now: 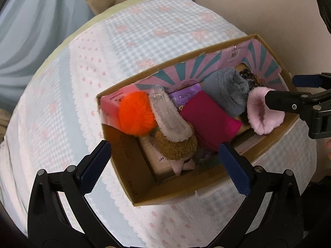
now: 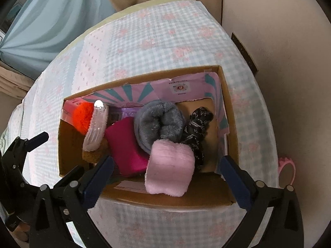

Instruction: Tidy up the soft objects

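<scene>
1. The surface (image 2: 165, 31) was covered with a pale blue and white checked cloth printed with small pink bows, with a yellowish edge showing at its far side.
2. Behind it hung a light blue curtain (image 2: 47, 26) on the left, beige fabric in the middle, and a plain cream wall (image 2: 289, 82) on the right.
3. One open cardboard box (image 2: 225, 111) stood on the cloth, its inner walls lined with pink and teal rays.
4. Inside the box I counted one orange pompom (image 1: 135, 113), one whitish fuzzy slipper-like piece (image 1: 169, 119) leaning on it, and one brown plush (image 1: 175, 147) beneath that.
5. There was also one magenta cloth (image 2: 124, 146), one grey fleece roll (image 2: 159, 128), one pink fleece roll (image 2: 169, 169) and one black patterned fabric (image 2: 196, 132), all packed close together.
6. One pink carton (image 1: 109, 107) stood in the far left corner of the box, behind the pompom.
7. One pink round object (image 2: 286, 171) lay on the cloth just right of the box; what it was could not be told.
8. The left hand-held gripper (image 1: 163, 165) hovered over the near left part of the box with its fingers spread apart, holding nothing.
9. The right hand-held gripper (image 2: 167, 181) hovered over the near edge, fingers wide apart on either side of the pink fleece roll, not pressing it.
</scene>
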### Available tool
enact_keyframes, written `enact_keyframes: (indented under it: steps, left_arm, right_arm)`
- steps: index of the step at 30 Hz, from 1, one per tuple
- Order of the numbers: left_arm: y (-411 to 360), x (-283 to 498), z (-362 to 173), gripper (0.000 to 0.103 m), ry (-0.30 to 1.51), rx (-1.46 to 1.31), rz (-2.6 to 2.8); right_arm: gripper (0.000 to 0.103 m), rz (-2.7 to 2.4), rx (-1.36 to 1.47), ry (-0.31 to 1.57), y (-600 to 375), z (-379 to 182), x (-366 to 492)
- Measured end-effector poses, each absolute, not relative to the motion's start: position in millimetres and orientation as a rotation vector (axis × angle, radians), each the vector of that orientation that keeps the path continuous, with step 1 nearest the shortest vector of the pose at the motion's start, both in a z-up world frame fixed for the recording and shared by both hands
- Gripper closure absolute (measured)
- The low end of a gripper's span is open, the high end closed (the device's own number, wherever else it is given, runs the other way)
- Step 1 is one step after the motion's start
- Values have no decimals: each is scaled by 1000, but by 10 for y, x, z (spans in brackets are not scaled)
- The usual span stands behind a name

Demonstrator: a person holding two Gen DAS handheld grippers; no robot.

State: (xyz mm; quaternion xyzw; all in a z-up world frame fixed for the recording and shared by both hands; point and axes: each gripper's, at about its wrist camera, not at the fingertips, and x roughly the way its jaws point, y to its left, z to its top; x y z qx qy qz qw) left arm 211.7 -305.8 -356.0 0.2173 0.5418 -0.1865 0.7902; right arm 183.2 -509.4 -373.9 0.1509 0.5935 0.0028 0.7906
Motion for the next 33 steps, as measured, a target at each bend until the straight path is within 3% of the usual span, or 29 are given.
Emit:
enact_keyframes:
  steps: [11, 24, 33]
  left_arm:
    - [-2679, 1905, -2862, 0, 1091, 342, -351]
    - [-1384, 1382, -1205, 0, 856, 112, -168]
    - [-614, 884, -557, 0, 724, 39, -82]
  right_arm:
    - [1, 10, 284, 1176, -4855, -3064, 1776]
    - [1, 104, 190, 950, -3778, -1532, 1410]
    - [1, 80, 118, 834, -3251, -889, 895]
